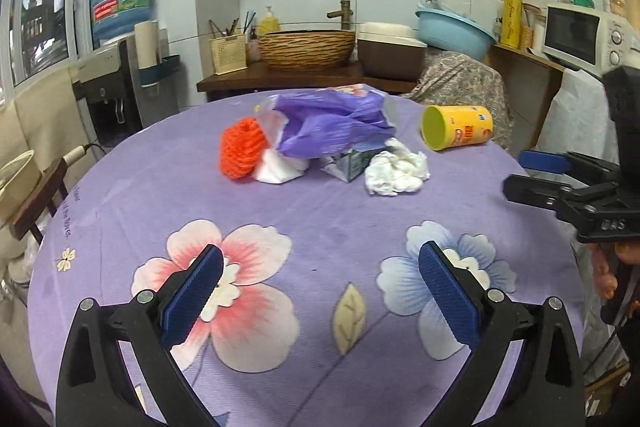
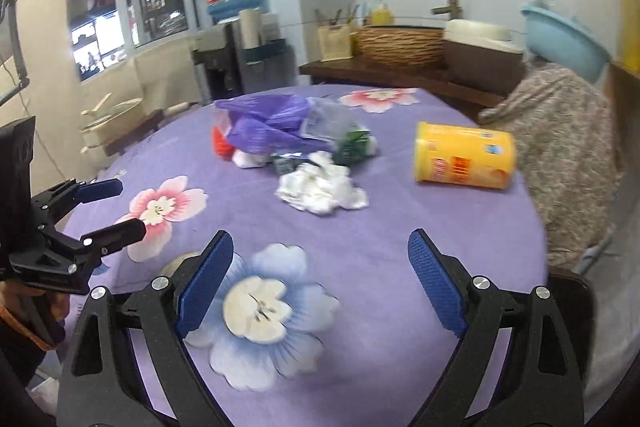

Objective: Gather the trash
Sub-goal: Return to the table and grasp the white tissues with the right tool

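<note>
Hovering over bare near tablecloth (image 1: 320, 195), left gripper (image 1: 320, 267) and right gripper (image 2: 320, 255) both gape empty; yellow can (image 2: 464, 161) lies near far-right edge.

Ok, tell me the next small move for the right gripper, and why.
Probably ease the right gripper forward toward the crumpled white tissue. Its jaws stand open and empty above the purple tablecloth, and the tissue is the nearest loose trash, lying apart from the tipped yellow canister.
</note>
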A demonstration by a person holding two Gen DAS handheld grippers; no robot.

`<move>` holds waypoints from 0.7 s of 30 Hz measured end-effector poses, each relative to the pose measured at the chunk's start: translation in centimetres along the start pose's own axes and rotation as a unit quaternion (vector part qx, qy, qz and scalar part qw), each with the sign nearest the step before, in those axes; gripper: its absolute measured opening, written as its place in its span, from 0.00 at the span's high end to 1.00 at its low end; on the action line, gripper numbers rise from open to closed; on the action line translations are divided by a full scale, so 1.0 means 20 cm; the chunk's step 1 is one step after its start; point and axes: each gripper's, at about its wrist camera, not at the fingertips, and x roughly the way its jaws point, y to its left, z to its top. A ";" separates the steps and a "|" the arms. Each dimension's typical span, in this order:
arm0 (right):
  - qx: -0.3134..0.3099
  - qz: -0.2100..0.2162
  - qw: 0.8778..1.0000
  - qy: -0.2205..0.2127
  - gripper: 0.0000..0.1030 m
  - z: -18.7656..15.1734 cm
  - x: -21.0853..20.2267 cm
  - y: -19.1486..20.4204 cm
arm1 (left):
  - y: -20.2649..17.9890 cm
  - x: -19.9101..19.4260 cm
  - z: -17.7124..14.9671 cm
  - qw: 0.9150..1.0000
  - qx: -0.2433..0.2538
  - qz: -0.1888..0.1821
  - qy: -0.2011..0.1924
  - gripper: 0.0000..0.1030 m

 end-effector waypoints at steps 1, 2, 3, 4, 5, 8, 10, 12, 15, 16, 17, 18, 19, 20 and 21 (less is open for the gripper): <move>-0.012 -0.001 1.000 0.008 0.14 0.03 0.05 0.03 | 0.02 0.00 0.00 1.000 -0.004 0.000 0.002 0.06; -0.022 -0.005 1.000 0.015 0.14 0.05 0.11 0.03 | 0.03 0.01 -0.01 1.000 -0.007 0.000 0.002 0.06; -0.033 -0.011 0.999 0.025 0.14 0.07 0.18 0.04 | 0.05 0.01 -0.01 1.000 -0.010 0.000 0.003 0.06; -0.040 -0.015 0.998 0.034 0.14 0.08 0.25 0.04 | 0.06 0.02 -0.01 1.000 -0.014 -0.001 0.005 0.06; -0.043 -0.018 0.998 0.042 0.14 0.08 0.30 0.04 | 0.07 0.02 -0.02 1.000 -0.016 -0.003 0.007 0.06; -0.051 -0.027 0.996 0.069 0.15 0.09 0.47 0.01 | 0.10 0.04 -0.01 1.000 -0.021 -0.009 0.011 0.06; -0.061 -0.038 0.995 0.076 0.18 0.10 0.53 0.00 | 0.12 0.06 -0.01 1.000 -0.018 -0.012 0.016 0.06; -0.059 -0.033 0.994 0.083 0.19 0.13 0.58 -0.02 | 0.13 0.09 -0.01 1.000 -0.015 -0.015 0.022 0.06; -0.060 -0.041 0.993 0.093 0.21 0.15 0.64 -0.04 | 0.16 0.12 0.00 0.999 -0.021 -0.018 0.028 0.06; -0.059 -0.034 0.993 0.096 0.27 0.16 0.65 -0.05 | 0.17 0.13 0.01 0.999 -0.029 -0.021 0.029 0.06; -0.059 -0.027 0.993 0.100 0.38 0.16 0.65 -0.05 | 0.19 0.14 0.01 0.999 -0.035 -0.024 0.030 0.06; -0.060 -0.022 0.992 0.106 0.45 0.15 0.65 -0.05 | 0.20 0.15 0.02 0.998 -0.041 -0.026 0.031 0.06; -0.061 -0.024 0.992 0.106 0.54 0.15 0.65 -0.05 | 0.20 0.16 0.02 0.998 -0.045 -0.028 0.032 0.06; -0.061 -0.027 0.993 0.101 0.58 0.15 0.64 -0.05 | 0.21 0.16 0.02 0.998 -0.048 -0.027 0.033 0.06; -0.059 -0.028 0.993 0.098 0.59 0.15 0.63 -0.05 | 0.21 0.17 0.02 0.998 -0.048 -0.025 0.033 0.06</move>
